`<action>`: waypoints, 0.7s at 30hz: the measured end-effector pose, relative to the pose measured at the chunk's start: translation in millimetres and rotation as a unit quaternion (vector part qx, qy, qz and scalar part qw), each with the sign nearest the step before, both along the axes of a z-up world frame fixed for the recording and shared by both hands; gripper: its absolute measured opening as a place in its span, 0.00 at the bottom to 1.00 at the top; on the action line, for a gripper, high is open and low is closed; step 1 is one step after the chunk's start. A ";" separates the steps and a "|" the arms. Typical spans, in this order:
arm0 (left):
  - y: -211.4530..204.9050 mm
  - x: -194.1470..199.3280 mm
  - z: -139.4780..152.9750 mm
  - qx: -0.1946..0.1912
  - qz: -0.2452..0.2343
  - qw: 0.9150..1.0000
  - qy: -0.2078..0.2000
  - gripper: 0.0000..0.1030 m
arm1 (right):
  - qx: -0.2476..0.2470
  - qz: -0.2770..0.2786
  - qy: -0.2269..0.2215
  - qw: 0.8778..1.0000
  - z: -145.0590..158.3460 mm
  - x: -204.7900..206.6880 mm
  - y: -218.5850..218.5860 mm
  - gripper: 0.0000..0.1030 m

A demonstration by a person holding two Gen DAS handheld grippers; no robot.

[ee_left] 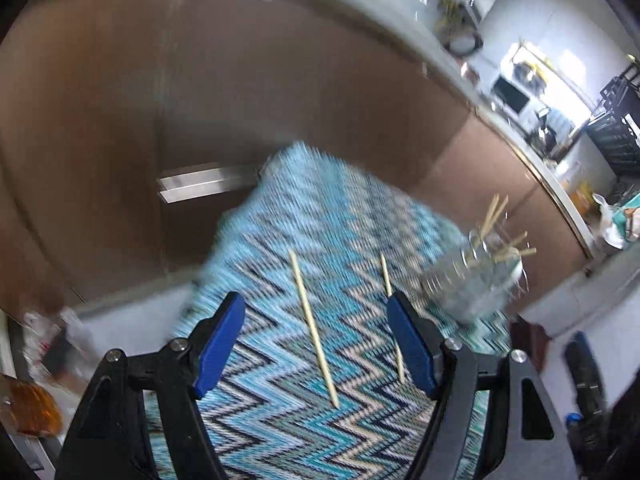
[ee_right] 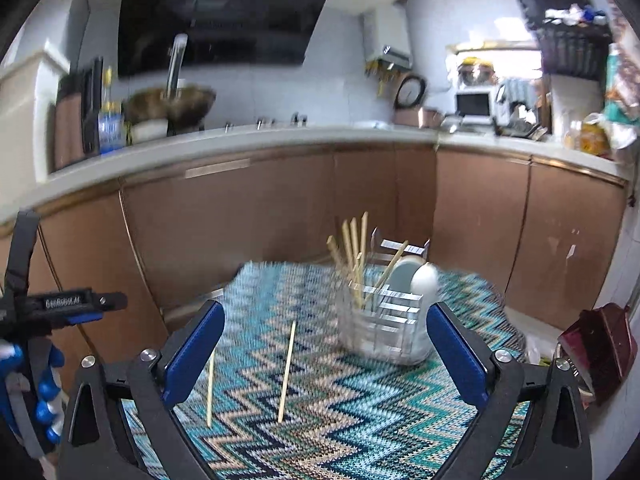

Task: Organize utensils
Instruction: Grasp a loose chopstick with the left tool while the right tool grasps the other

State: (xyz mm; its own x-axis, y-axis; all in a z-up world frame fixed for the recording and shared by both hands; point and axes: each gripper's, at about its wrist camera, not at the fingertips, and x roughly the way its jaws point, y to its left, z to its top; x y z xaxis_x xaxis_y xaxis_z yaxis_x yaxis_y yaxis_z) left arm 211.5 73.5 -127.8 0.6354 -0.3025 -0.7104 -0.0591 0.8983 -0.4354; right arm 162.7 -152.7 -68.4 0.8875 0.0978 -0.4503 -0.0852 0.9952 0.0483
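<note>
Two loose chopsticks were observed lying flat on the zigzag-patterned cloth, roughly parallel and apart from each other. In the left wrist view the longer-looking chopstick ran down the centre of the frame and the second chopstick lay just right of it, its middle hidden behind the right finger. In the right wrist view the same pair appeared at lower left. The clear holder, already stocked with several upright sticks and a white utensil, was seen at centre right of that view, near the cloth's far edge. The left gripper was recorded with jaws spread wide and nothing between the pads; the right gripper was likewise spread and empty. The chopsticks were judged light, stiff and thin, smooth enough to roll or slip, and hard to lift off soft cloth. A pinch near mid-length, across the stick, was judged best for balance. The holder was judged light and tippable, so a gentle insertion was considered necessary. Motion blur limited finer detail.
</note>
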 end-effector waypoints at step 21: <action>-18.8 134.0 -99.7 -0.053 -0.080 0.972 0.214 0.27 | -0.015 0.141 0.268 0.953 -108.5 178.9 76.0 0.30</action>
State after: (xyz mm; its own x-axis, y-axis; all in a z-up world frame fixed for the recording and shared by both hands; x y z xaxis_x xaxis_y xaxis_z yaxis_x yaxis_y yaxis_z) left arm 345.5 54.7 -227.5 0.2278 -0.4585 -0.8590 -0.1184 0.8626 -0.4918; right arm 341.6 -76.7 -176.9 0.4692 0.2787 -0.8379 -0.3209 0.9378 0.1323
